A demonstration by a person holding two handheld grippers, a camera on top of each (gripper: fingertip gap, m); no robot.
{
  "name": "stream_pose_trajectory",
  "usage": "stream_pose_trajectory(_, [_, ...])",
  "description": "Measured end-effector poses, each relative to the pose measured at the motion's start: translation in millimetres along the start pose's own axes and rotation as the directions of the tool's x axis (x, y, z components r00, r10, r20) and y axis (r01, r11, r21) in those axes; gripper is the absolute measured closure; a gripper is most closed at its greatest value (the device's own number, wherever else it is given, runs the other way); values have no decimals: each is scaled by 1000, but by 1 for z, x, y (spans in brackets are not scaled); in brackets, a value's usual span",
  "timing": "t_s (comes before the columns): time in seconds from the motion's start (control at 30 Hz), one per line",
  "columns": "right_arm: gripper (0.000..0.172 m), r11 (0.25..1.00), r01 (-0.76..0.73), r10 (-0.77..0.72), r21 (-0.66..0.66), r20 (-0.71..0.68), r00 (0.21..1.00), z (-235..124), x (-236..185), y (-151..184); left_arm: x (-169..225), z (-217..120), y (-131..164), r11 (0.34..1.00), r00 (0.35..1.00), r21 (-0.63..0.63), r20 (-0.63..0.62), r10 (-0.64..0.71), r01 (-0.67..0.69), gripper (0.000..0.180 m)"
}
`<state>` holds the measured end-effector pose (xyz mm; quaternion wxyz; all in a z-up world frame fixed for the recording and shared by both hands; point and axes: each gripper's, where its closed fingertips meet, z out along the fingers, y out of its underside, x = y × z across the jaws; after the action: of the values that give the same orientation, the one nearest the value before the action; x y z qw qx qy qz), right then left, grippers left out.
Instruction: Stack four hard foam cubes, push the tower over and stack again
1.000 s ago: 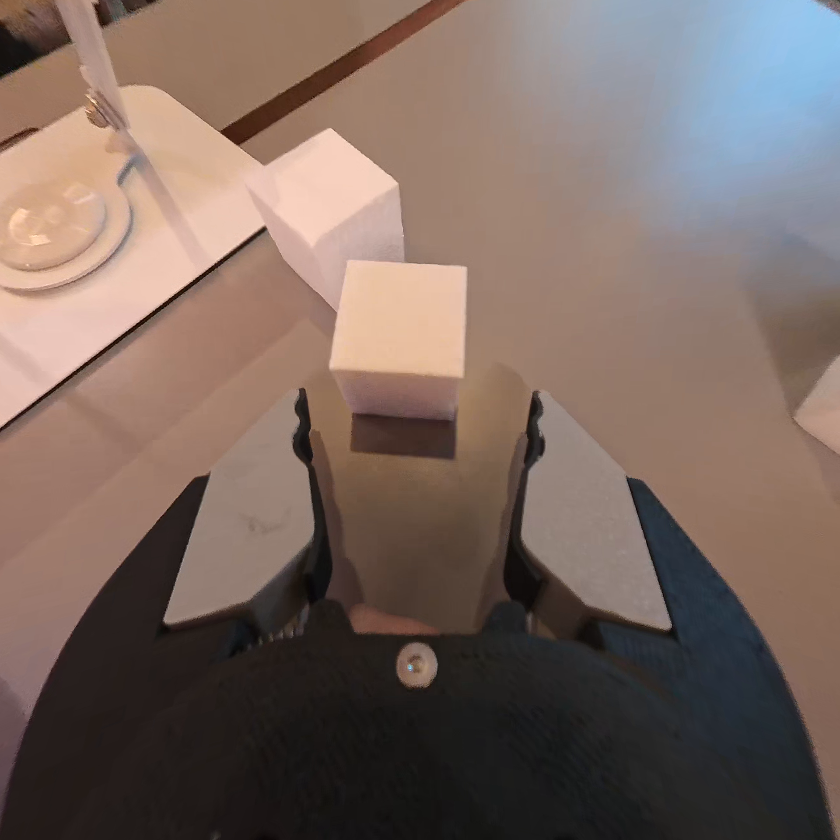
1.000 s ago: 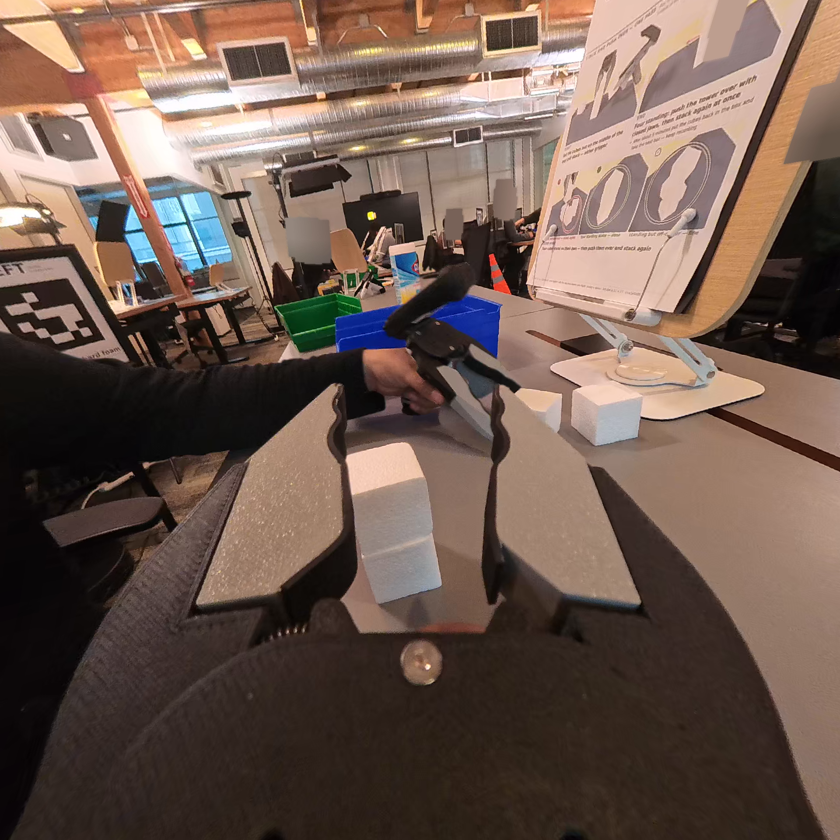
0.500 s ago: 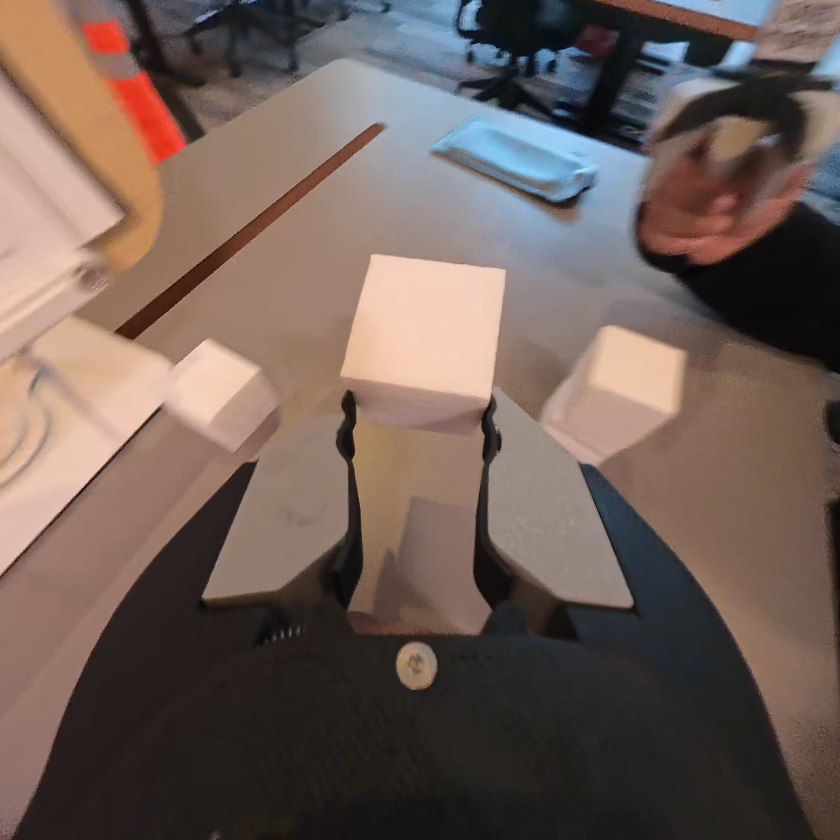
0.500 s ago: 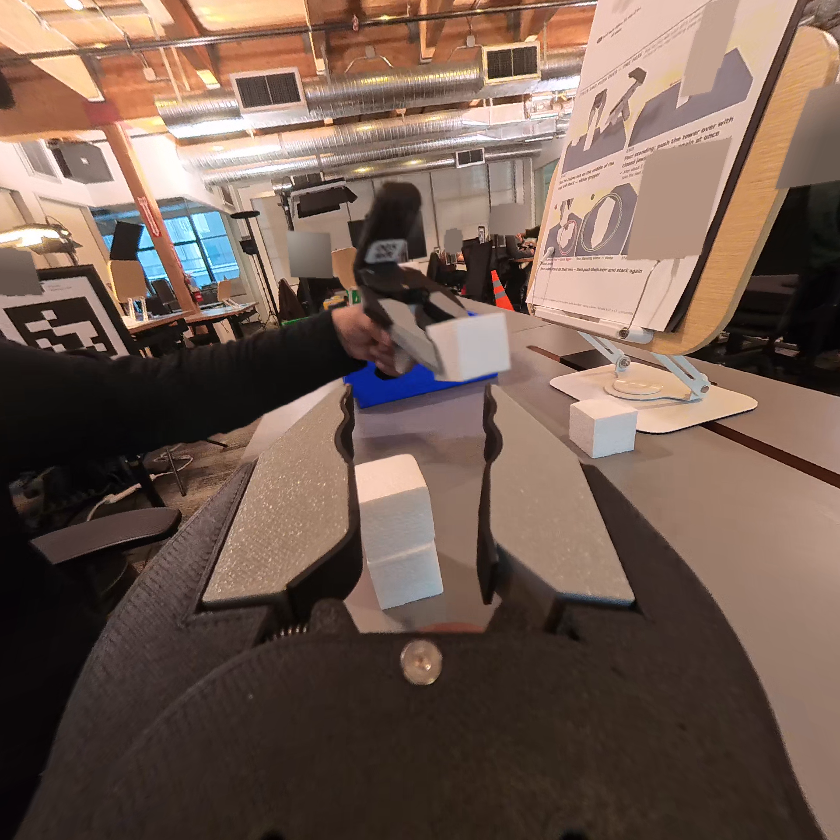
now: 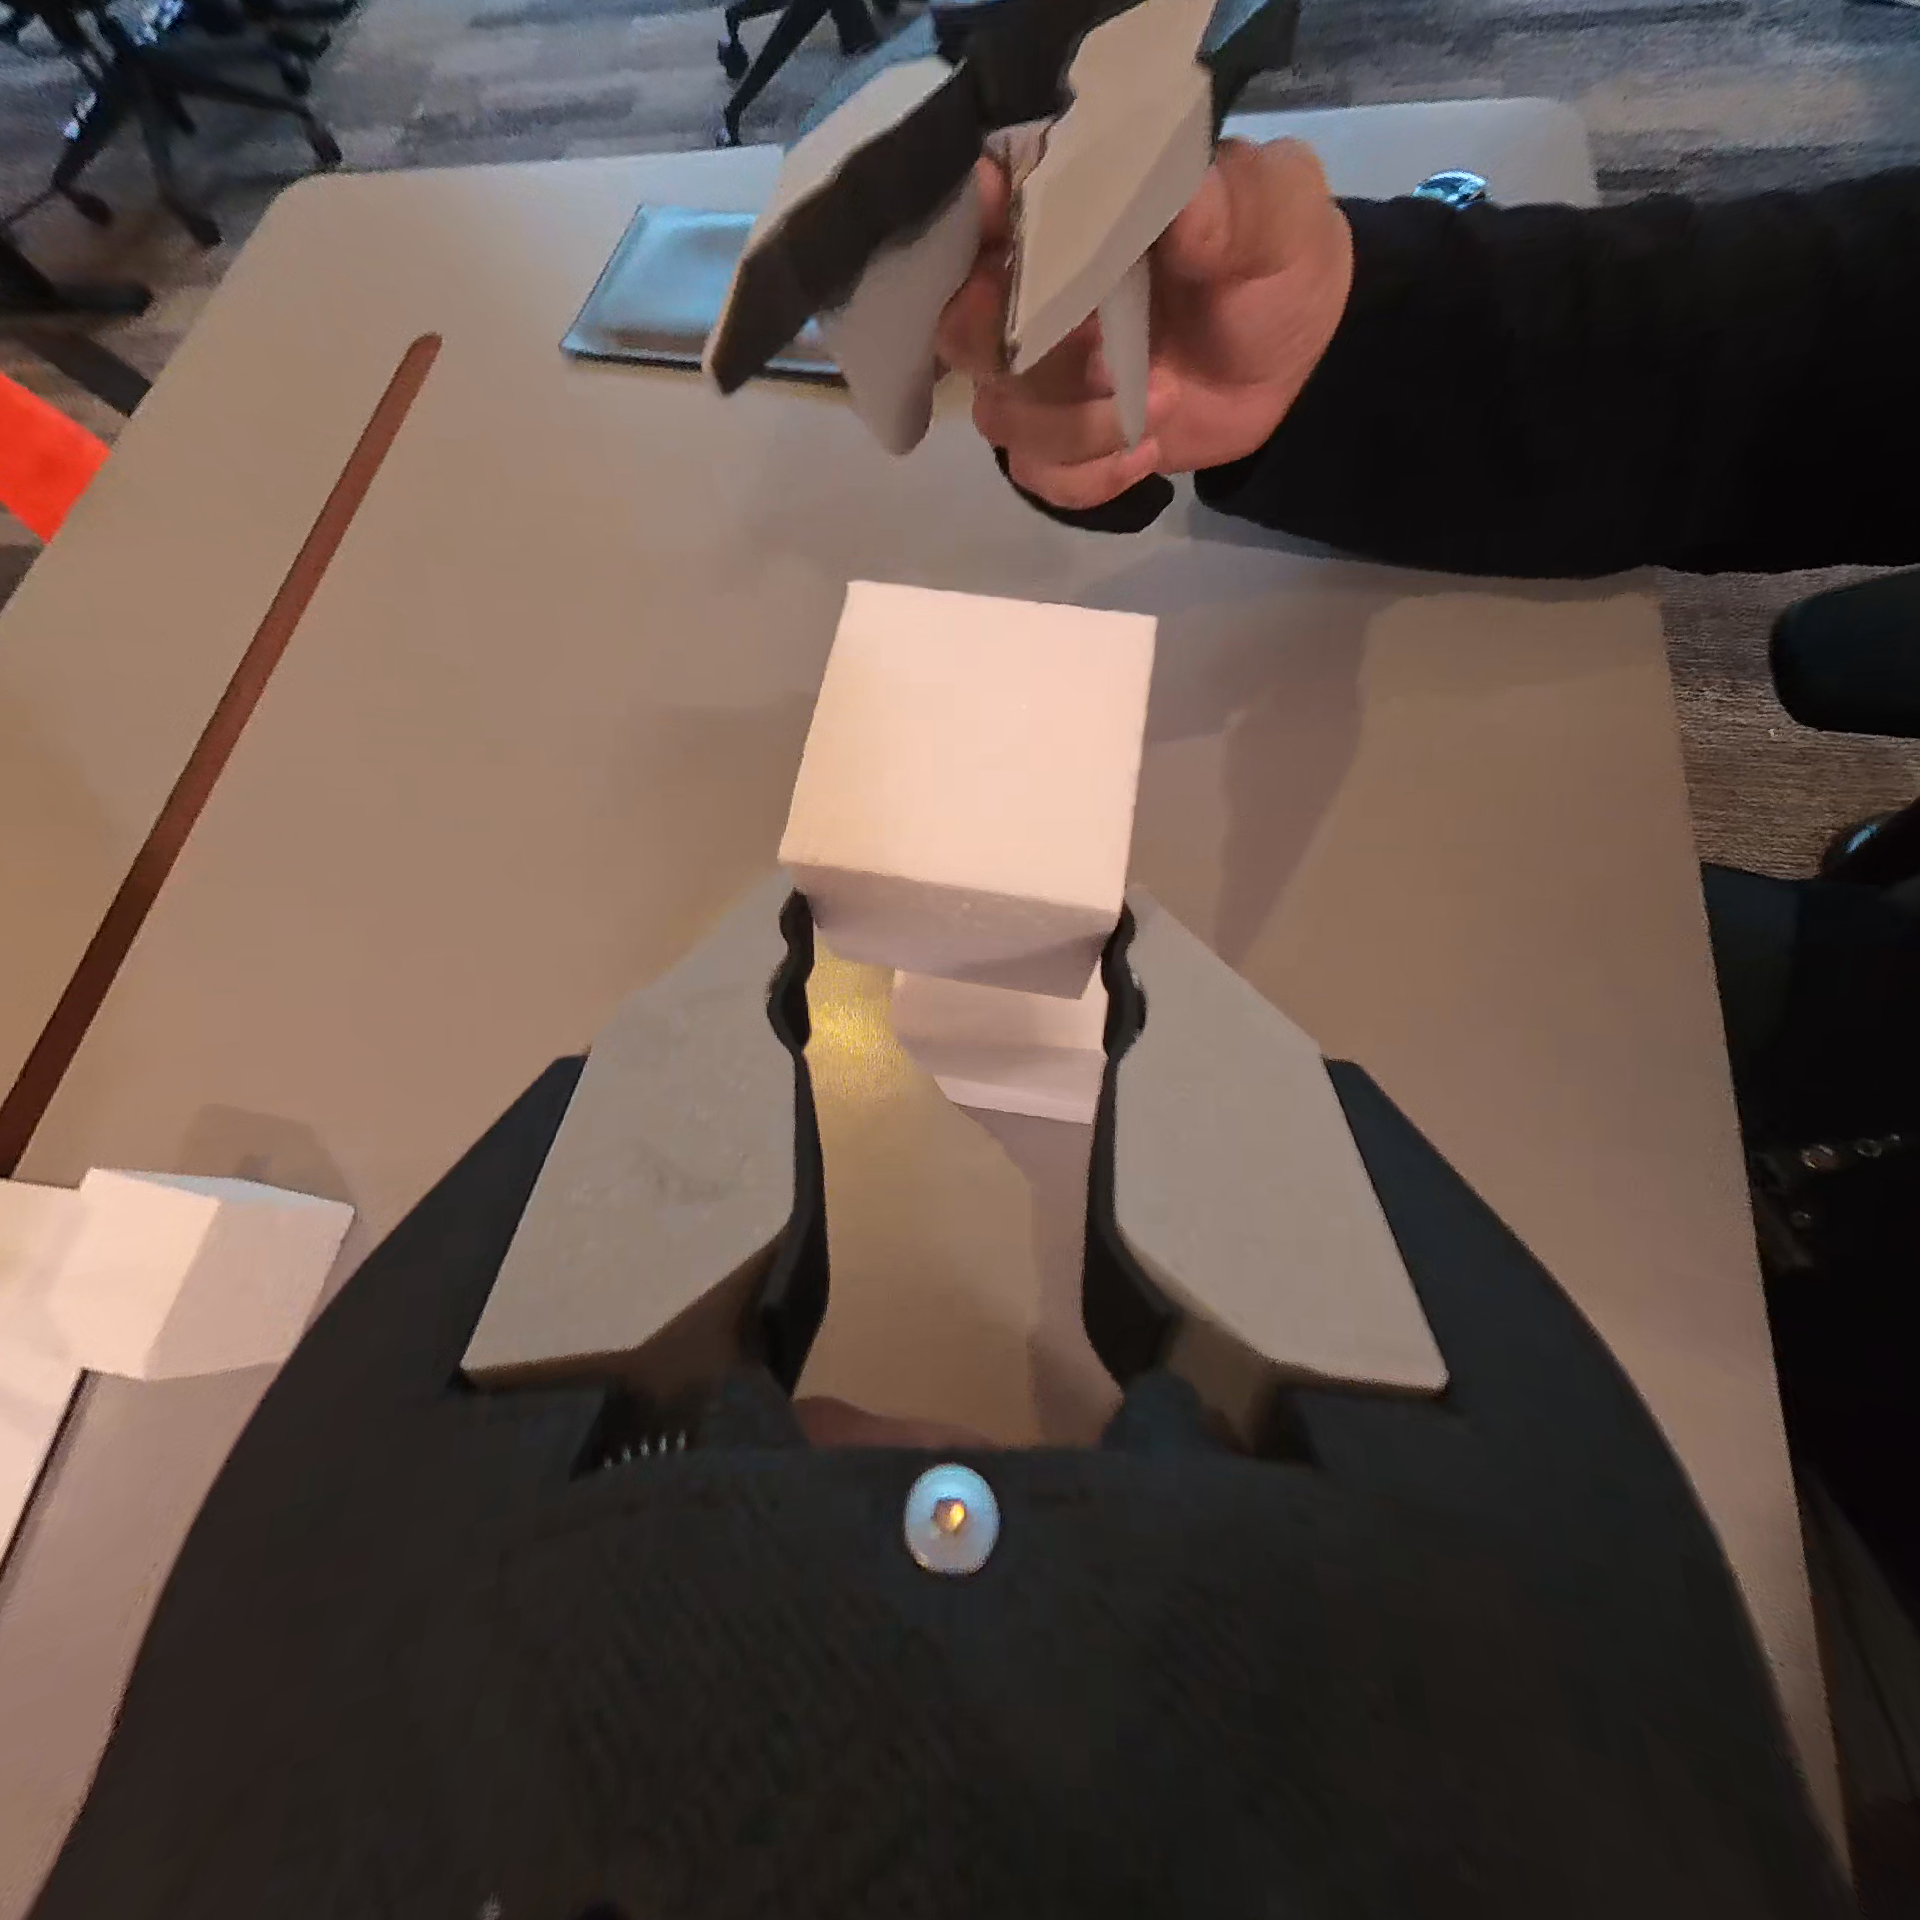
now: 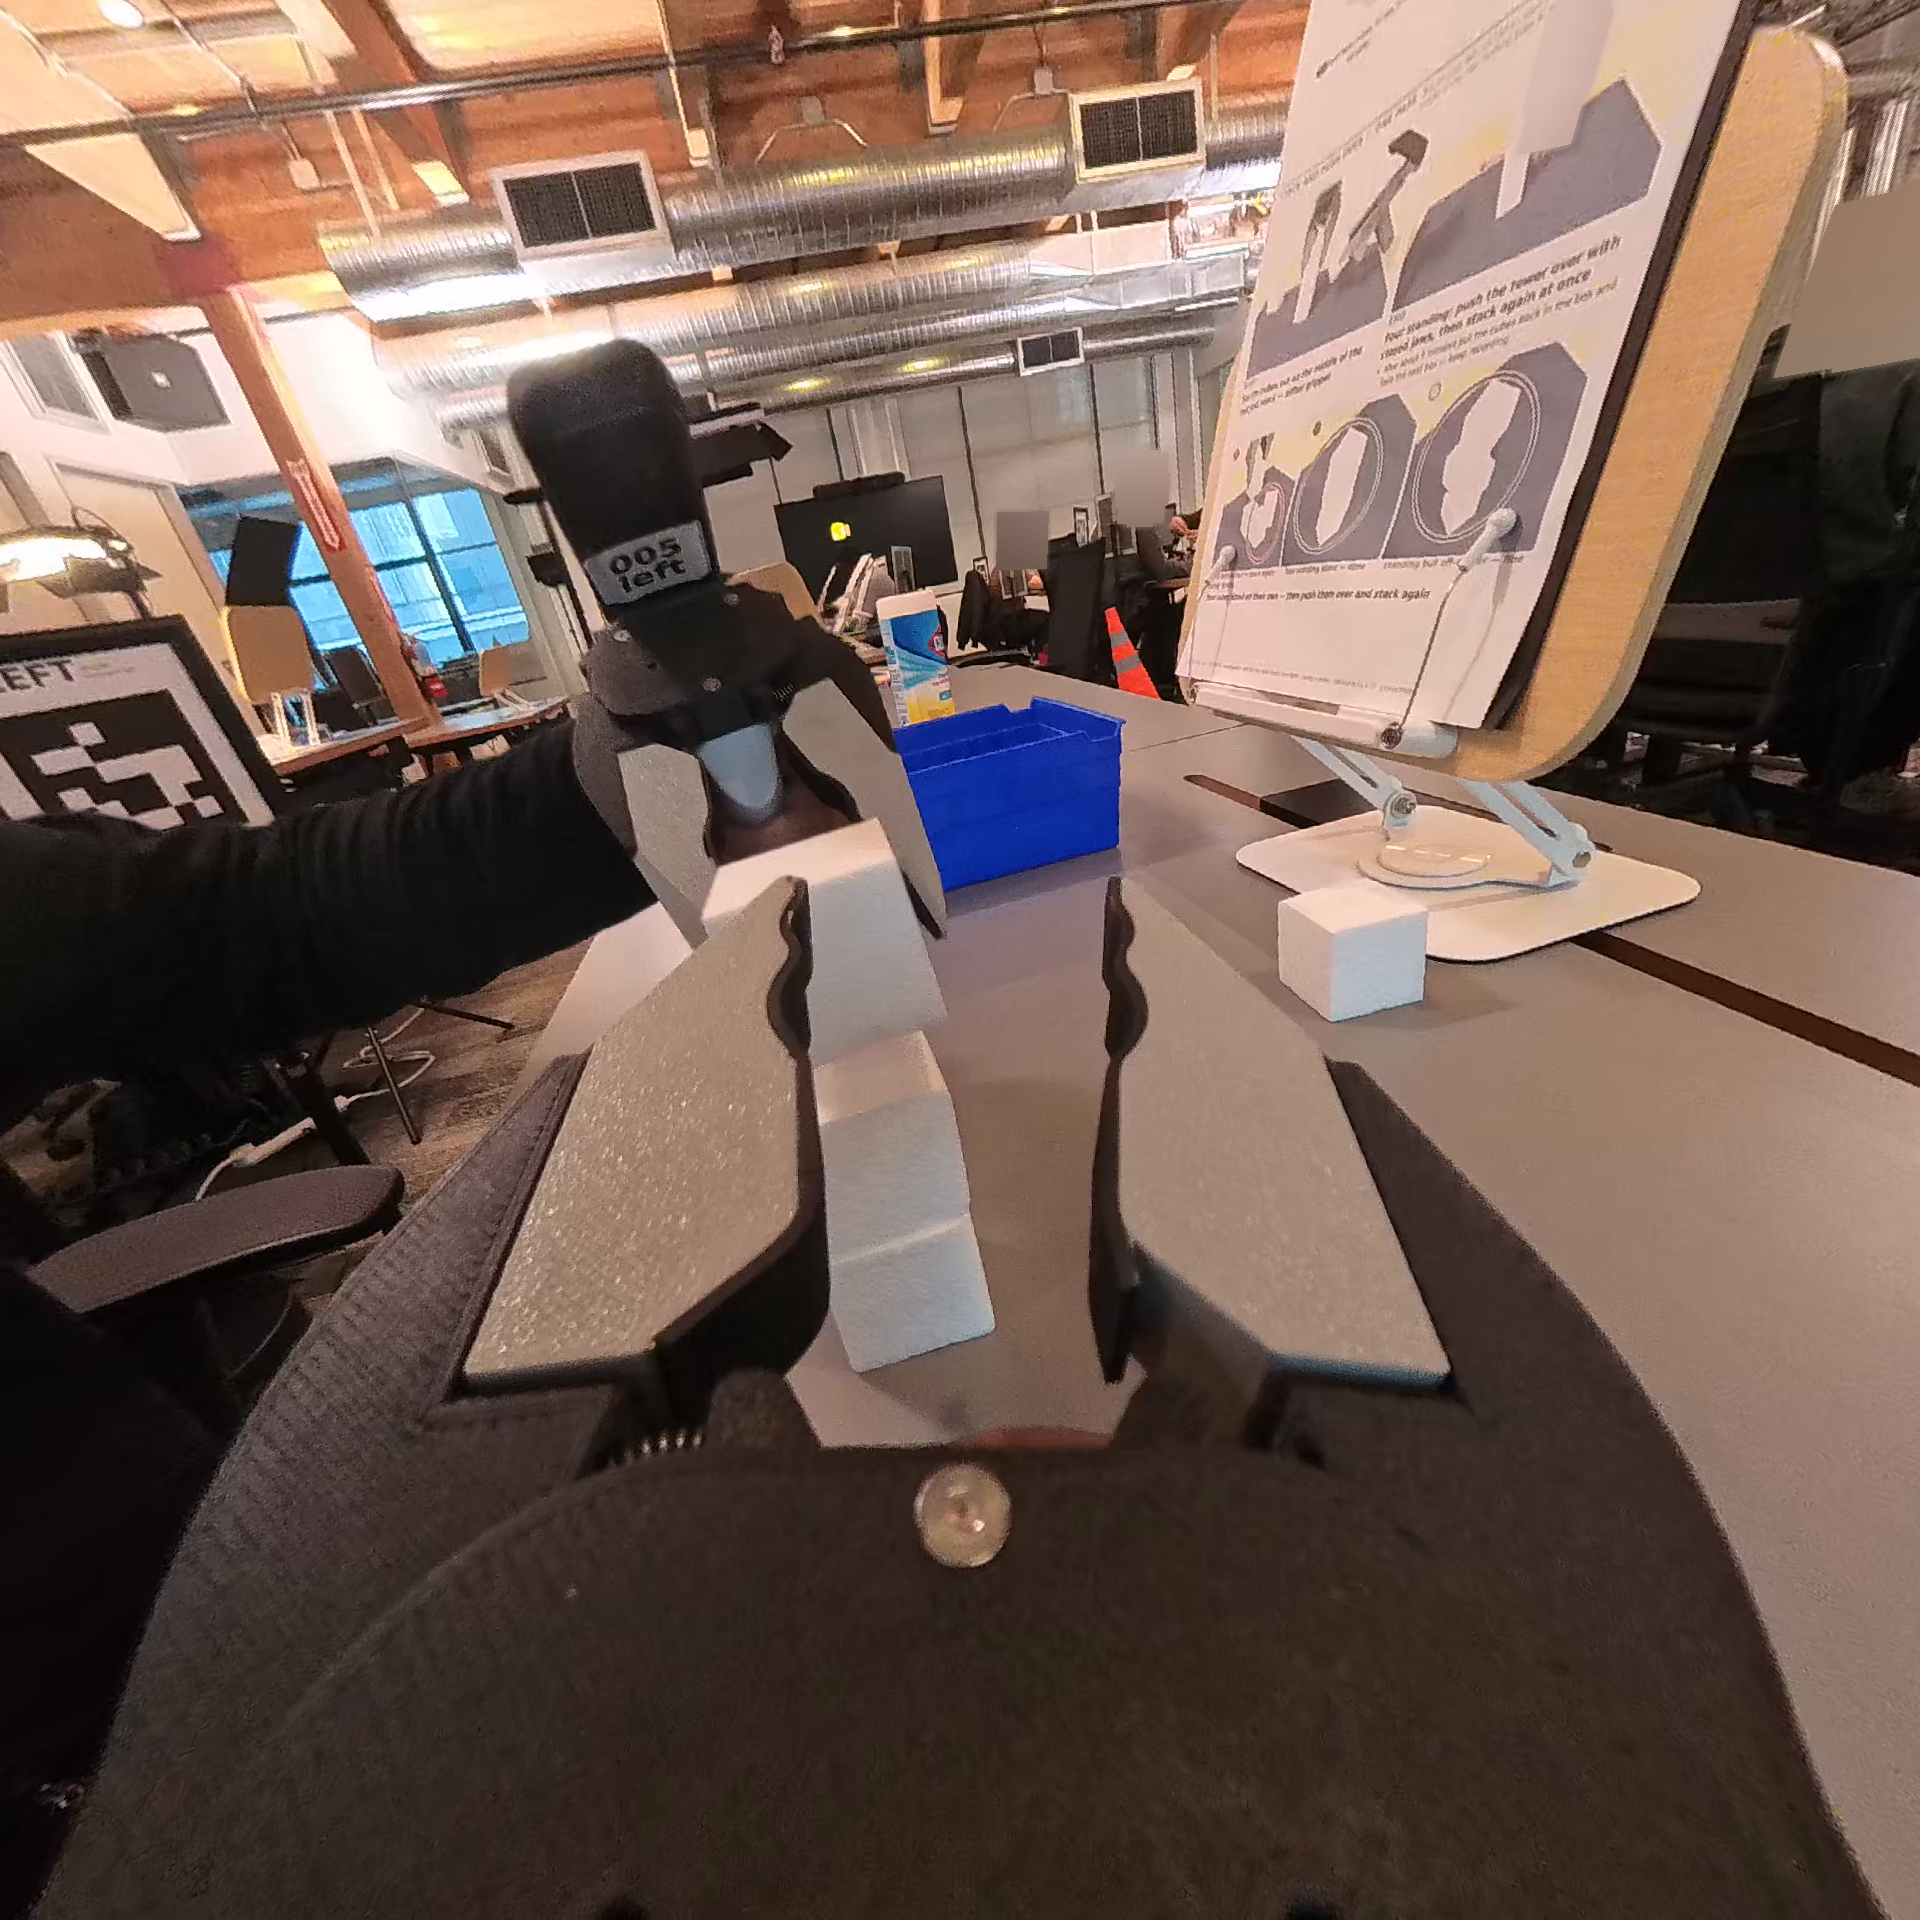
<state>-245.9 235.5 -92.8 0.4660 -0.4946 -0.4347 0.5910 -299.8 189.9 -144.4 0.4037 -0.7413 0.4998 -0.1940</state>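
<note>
**Third cube coming in over the two-high stack**

Here we go: the left gripper (image 5: 956,935) has a white foam cube (image 5: 971,769) pinched between its fingertips, both pads pressed against the cube's sides, dead centre of the left wrist view. Just beneath it, peeking out lower centre, sits the stack (image 5: 1003,1049) it is aiming for. The right wrist view shows that stack (image 6: 894,1195) as two cubes, one on the other, down the middle-left of the frame, with the carried cube (image 6: 831,935) hanging right above the top one. From here I cannot tell whether it has touched down.

The right gripper (image 6: 956,997) stands spread and holds nothing; its fingers flank the tower without pressing on it.

So this looks like cube three of four going on. The next move calls for squaring the carried cube over the one below, settling it flat, then letting go gently, since a skewed release could topple the lot.

Around the table (image 6: 1558,1195): the fourth cube (image 6: 1351,951) waits at right of centre, just beside the white base of a document stand (image 6: 1475,873). A blue bin (image 6: 1013,790) sits behind, centre frame, well clear. Nothing blocks the drop; the right gripper's near finger is the closest hazard.
</note>
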Motion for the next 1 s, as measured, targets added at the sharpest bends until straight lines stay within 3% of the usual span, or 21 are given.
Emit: stream_pose_trajectory(1.0, [118, 1000, 3, -3, 18, 9, 1000, -3, -3, -6, 6, 7, 18, 997, 999, -65, 18, -42, 44, 126])
